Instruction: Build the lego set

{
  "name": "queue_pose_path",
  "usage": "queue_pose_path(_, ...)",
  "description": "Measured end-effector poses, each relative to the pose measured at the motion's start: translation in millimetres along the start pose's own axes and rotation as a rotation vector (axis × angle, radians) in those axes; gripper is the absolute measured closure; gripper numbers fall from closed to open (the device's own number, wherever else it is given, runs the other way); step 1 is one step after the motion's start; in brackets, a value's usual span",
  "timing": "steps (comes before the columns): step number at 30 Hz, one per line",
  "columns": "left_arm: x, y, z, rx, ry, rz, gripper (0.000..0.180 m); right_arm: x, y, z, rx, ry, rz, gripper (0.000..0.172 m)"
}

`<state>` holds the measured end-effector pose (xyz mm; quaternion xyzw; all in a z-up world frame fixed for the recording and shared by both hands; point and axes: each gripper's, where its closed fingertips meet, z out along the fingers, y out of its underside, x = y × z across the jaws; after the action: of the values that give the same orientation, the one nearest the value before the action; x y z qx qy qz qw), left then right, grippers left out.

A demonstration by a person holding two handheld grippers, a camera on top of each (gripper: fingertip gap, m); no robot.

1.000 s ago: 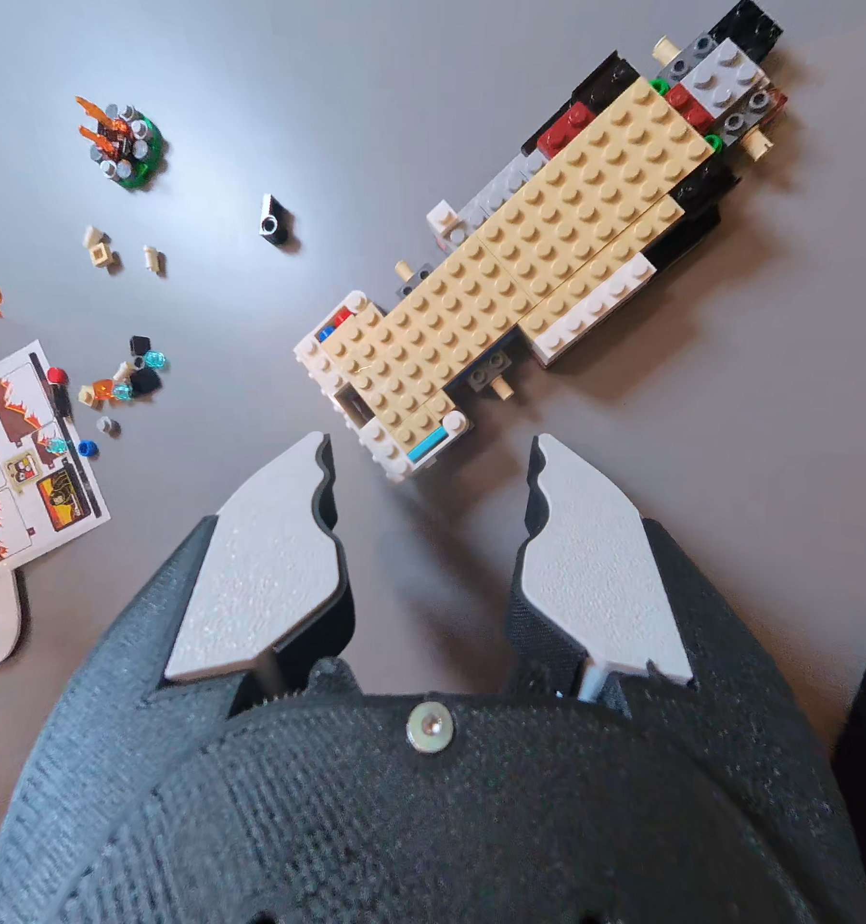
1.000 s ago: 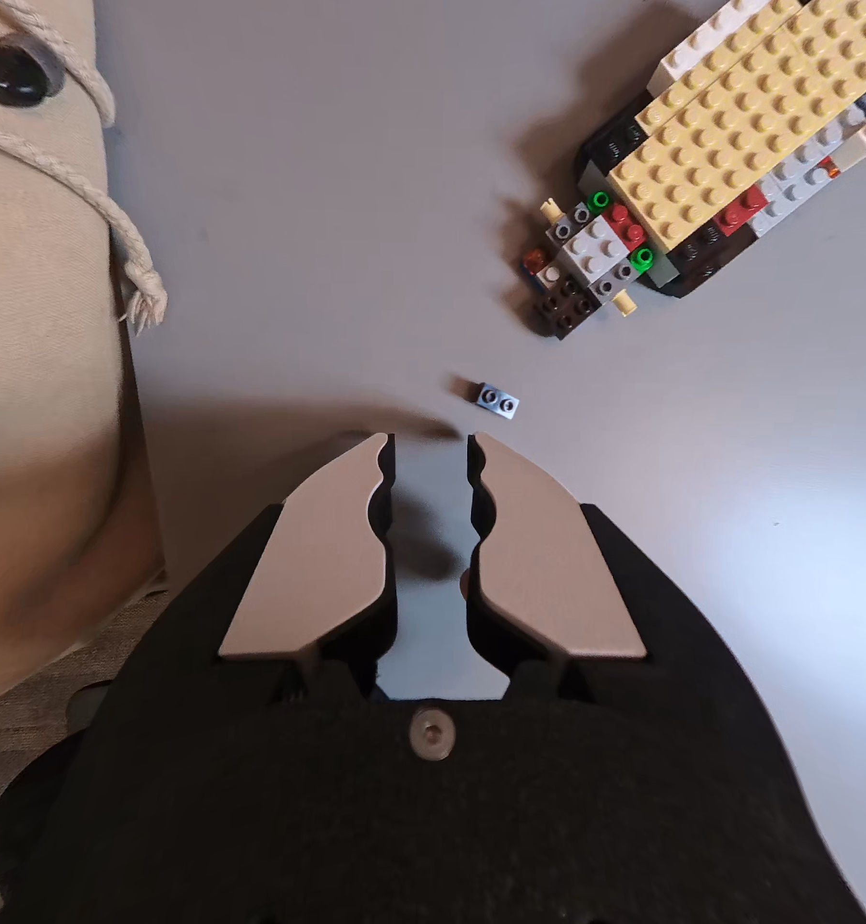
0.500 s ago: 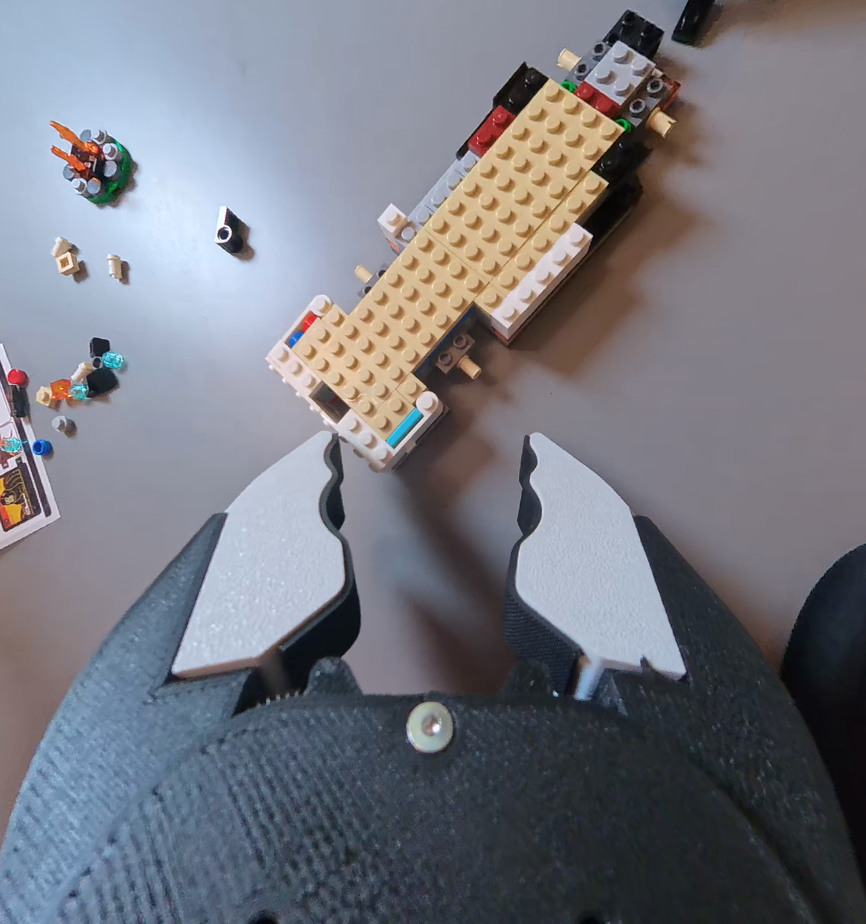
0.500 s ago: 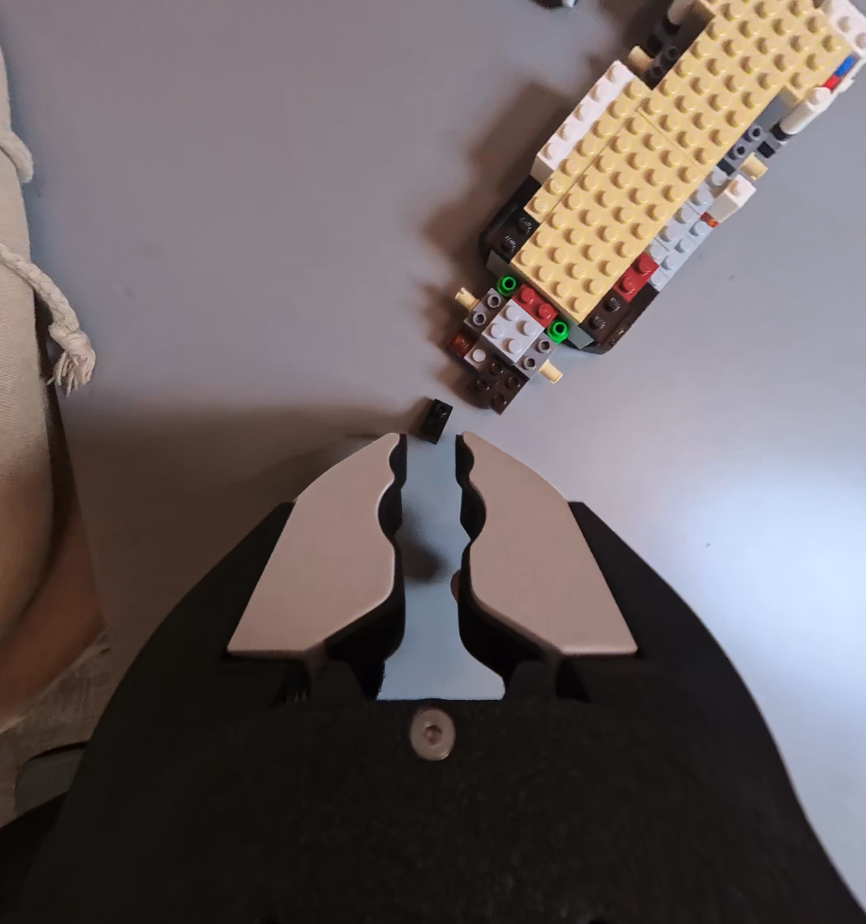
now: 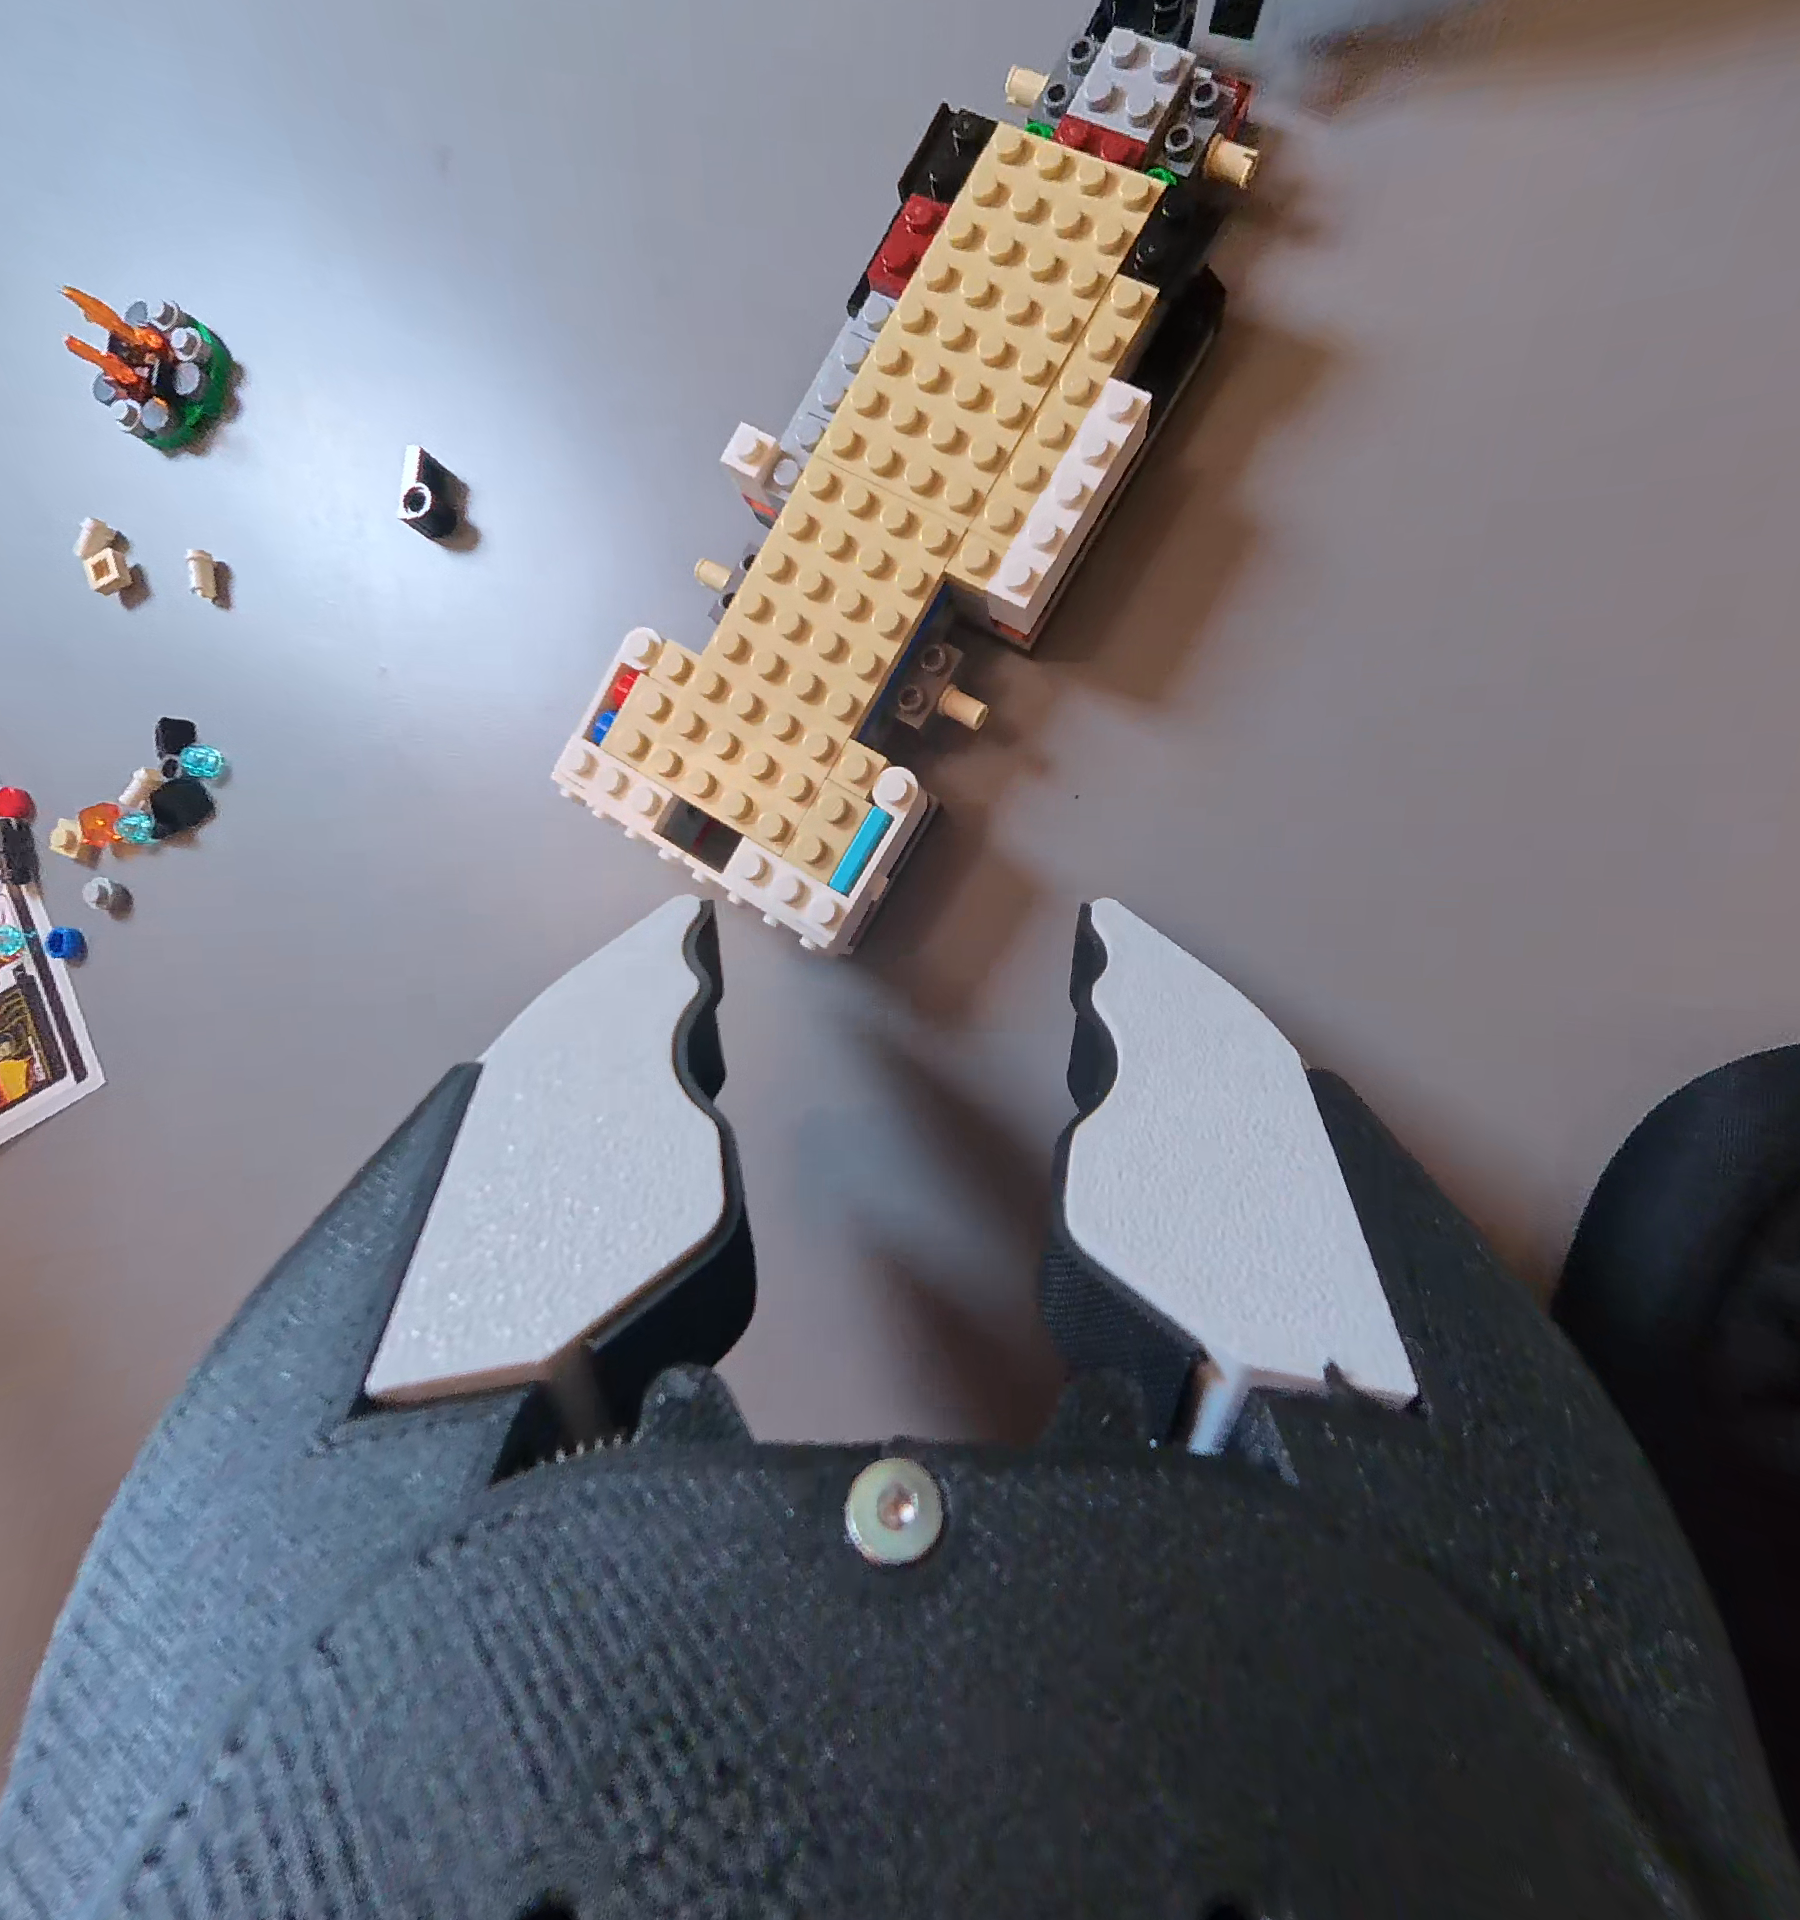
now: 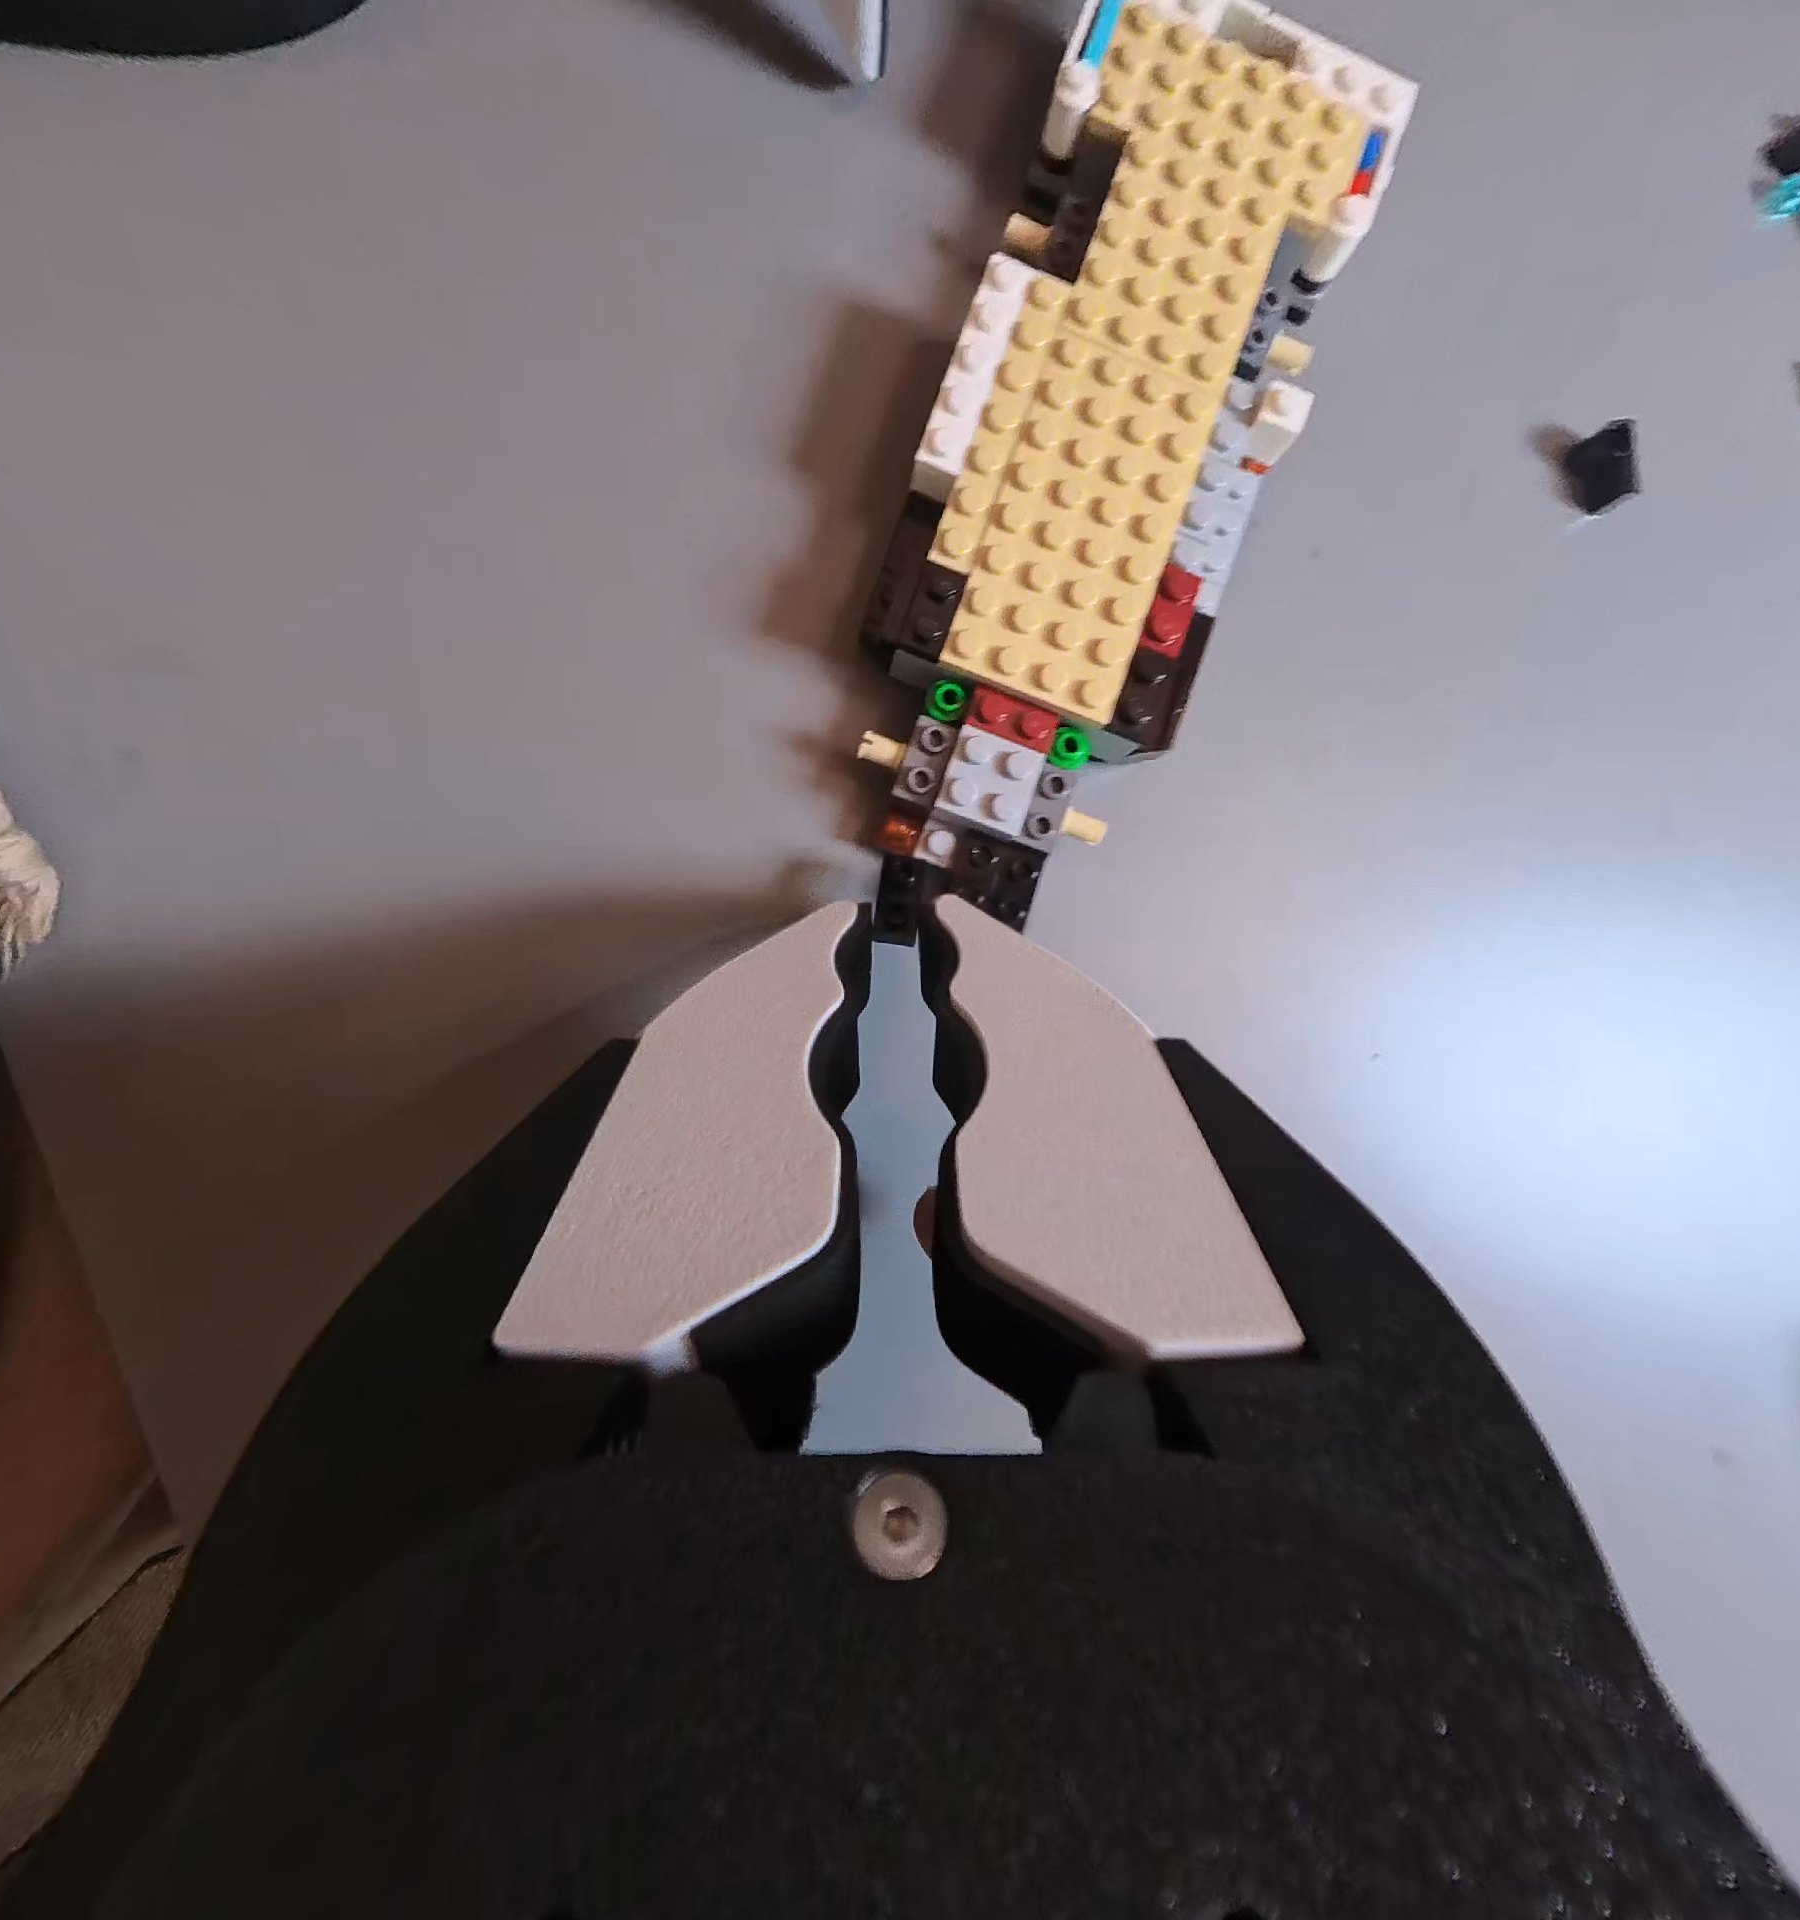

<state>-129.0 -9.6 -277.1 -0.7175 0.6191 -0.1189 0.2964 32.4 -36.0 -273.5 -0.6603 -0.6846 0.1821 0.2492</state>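
Right hand-held gripper (image 6: 898, 914) clenched on small black plate (image 6: 898, 902) at dark end of brick model (image 6: 1104, 468) on counter (image 6: 408, 468); left hand-held gripper (image 5: 896, 914) released beside its white end.

Sticker sheet (image 5: 2, 966), frayed cord (image 6: 2, 883), grey table (image 5: 1498, 623)

No writing can be read; the printed paper sticker sheet (image 5: 2, 997) shows only small, unreadable coloured pictures.
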Motion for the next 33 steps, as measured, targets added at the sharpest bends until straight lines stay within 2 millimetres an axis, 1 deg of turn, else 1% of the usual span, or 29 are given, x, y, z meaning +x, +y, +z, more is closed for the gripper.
queue_pose_path(3, -1.4, -2.4, -1.0, 0.007, -0.013, 0.006, 0.115, 6.9, -4.3, 0.3, 0.018, 0.019, 0.027, 0.163)
queue_pose_path(8, -1.7, -2.1, 0.5, 0.006, -0.018, 0.004, 0.115, 5.5, -3.9, 6.9, 0.01, 0.022, 0.029, 0.163)
queue_pose_path(23, -1.3, 1.2, 3.7, 0.003, -0.01, -0.003, 0.115, 8.1, -4.1, 6.6, 0.015, 0.09, -0.018, 0.159)
queue_pose_path(26, -0.9, 0.8, 4.0, 0.004, -0.01, -0.002, 0.116, 7.4, -4.3, 6.6, 0.018, 0.093, -0.021, 0.16)
queue_pose_path(28, -0.6, 0.7, 4.1, 0.005, -0.009, -0.003, 0.116, 5.8, -4.5, 6.5, 0.02, 0.092, -0.02, 0.164)
queue_pose_path(30, -0.4, 0.6, 4.0, 0.005, -0.009, -0.001, 0.116, 5.4, -4.7, 6.7, 0.02, 0.091, 0.0, 0.164)
queue_pose_path(33, 0.1, 0.8, 3.8, 0.003, -0.008, 0.0, 0.116, 3.5, -5.7, 6.7, 0.018, 0.057, 0.09, 0.164)
